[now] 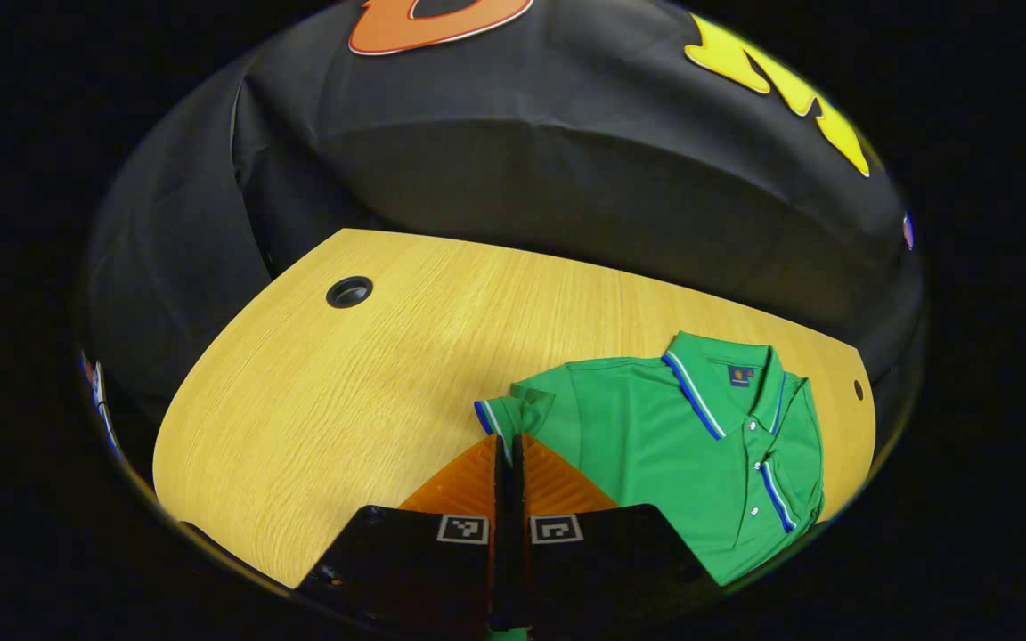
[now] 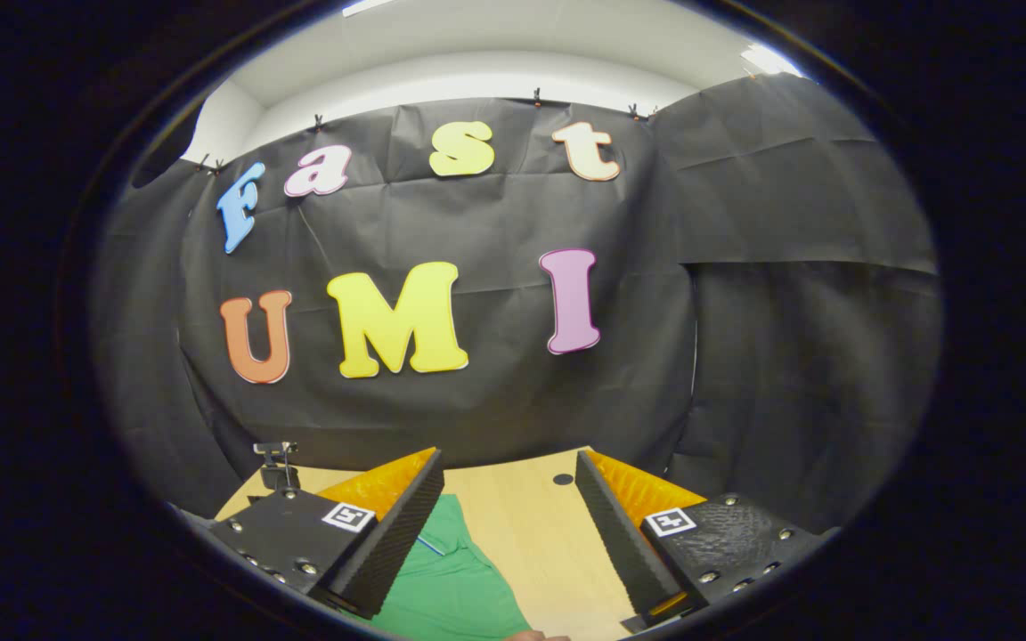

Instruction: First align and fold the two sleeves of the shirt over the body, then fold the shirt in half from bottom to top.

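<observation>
- One green shirt [image 1: 682, 445] is lying flat on the wooden counter [image 1: 344, 401], with its collar [image 1: 727, 383] pointing toward the far edge.
- The left hand-held gripper [image 1: 507, 445] is sitting just at the shirt's near sleeve [image 1: 513, 414], and its two fingers are pressed together. I cannot tell if any cloth is caught between them.
- The right hand-held gripper [image 2: 508, 512] is hanging above the counter with its fingers spread wide, and the shirt is lying below, close to its left finger [image 2: 393, 534].

- The left gripper view is looking down, close over the table [image 1: 317, 392] and shirt [image 1: 673, 445].
- The right gripper view is facing the booth wall [image 2: 495, 401], sharing table and shirt.
</observation>
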The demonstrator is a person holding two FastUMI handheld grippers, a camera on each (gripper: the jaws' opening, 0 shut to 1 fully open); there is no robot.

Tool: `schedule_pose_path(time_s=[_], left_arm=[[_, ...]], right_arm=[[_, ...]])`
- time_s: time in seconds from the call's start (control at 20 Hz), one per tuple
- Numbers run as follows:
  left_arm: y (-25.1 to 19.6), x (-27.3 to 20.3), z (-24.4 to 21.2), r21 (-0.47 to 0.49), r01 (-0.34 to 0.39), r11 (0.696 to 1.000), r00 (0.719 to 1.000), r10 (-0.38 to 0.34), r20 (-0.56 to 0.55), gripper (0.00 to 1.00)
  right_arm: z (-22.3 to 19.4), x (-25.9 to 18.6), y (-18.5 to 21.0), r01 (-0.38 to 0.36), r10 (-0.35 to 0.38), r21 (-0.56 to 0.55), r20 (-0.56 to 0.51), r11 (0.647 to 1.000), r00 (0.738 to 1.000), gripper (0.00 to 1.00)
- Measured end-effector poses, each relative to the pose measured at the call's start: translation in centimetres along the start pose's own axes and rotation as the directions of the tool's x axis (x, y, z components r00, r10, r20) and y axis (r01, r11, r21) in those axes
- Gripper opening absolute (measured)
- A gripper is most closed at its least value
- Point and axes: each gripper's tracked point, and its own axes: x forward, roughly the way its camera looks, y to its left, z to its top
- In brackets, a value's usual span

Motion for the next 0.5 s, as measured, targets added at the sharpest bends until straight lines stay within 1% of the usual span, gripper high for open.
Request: schedule_pose_path(time_s=[0.1, 0.15, 0.2, 0.3, 0.5], left_arm=[[-1.4, -0.4, 0.4, 0.021, 0.013, 1.000, 1.000, -0.013, 0.012, 0.03], [-2.4, -0.6, 0.5, 0.024, 0.028, 0.999, 0.999, -0.029, 0.015, 0.03], [-3.1, -0.8, 0.7, 0.029, 0.040, 0.999, 0.999, -0.041, 0.018, 0.00], [-4.7, -1.0, 0.7, 0.042, 0.059, 0.997, 0.998, -0.060, 0.020, 0.04], [-7.0, -1.5, 0.5, 0.048, 0.080, 0.996, 0.997, -0.081, 0.014, 0.03]], right_arm=[[0.1, -0.1, -0.3, 0.008, -0.008, 0.013, -0.001, 1.000, 1.000, 0.94], [0.3, -0.1, -0.4, 0.010, -0.010, 0.017, 0.003, 1.000, 1.000, 0.91], [0.4, -0.3, -0.5, 0.014, -0.014, 0.015, 0.008, 1.000, 1.000, 0.94], [0.6, -0.5, -0.8, 0.023, -0.023, 0.001, 0.015, 1.000, 1.000, 0.94], [0.7, -0.8, -1.4, 0.034, -0.034, 0.010, 0.021, 0.999, 0.999, 0.94]])
